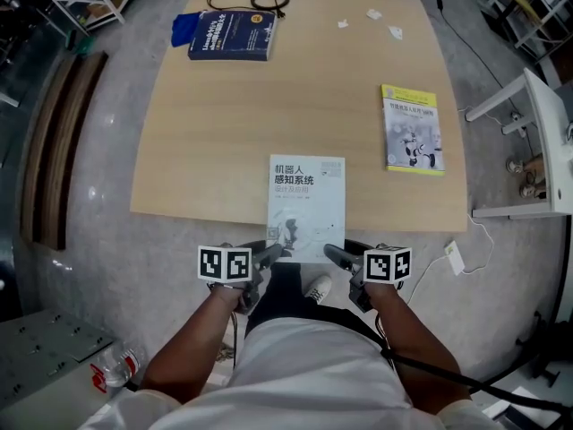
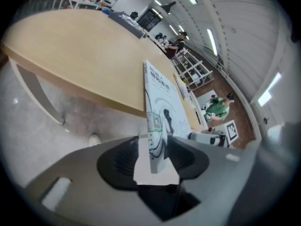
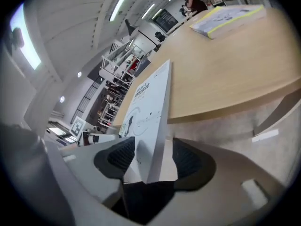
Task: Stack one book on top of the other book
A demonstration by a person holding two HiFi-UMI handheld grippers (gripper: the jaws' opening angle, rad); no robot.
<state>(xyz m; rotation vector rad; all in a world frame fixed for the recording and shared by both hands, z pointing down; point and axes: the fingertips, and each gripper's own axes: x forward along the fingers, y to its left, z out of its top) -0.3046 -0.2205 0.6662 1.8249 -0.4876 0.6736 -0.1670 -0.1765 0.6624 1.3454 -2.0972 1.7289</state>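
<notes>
3 books lie on the tabletop (image 1: 224,141): a white book (image 1: 306,200) at the near edge, a yellow book (image 1: 412,128) to the right and a blue book (image 1: 233,34) at the far left, all well apart. The white book lies flat, and its near end hangs over the tabletop's edge toward the person.

I judge it to be a thin paperback: light, a little flexible, with a smooth cover that can slip between pads. Held by only 1 corner it would probably sag or twist, so the 2 overhanging near corners seem the best places to take hold, 1 for each gripper.

The left gripper (image 1: 269,254) is at the near left corner and the right gripper (image 1: 338,256) at the near right corner. In the left gripper view the book's edge stands between the fingers (image 2: 120,161), which are apart; 1 pad is close to the cover, the other clearly off it. In the right gripper view the corner also stands between the fingers (image 3: 188,161), with a gap on both sides. So neither pair clamps the book, and the tabletop carries it.
</notes>
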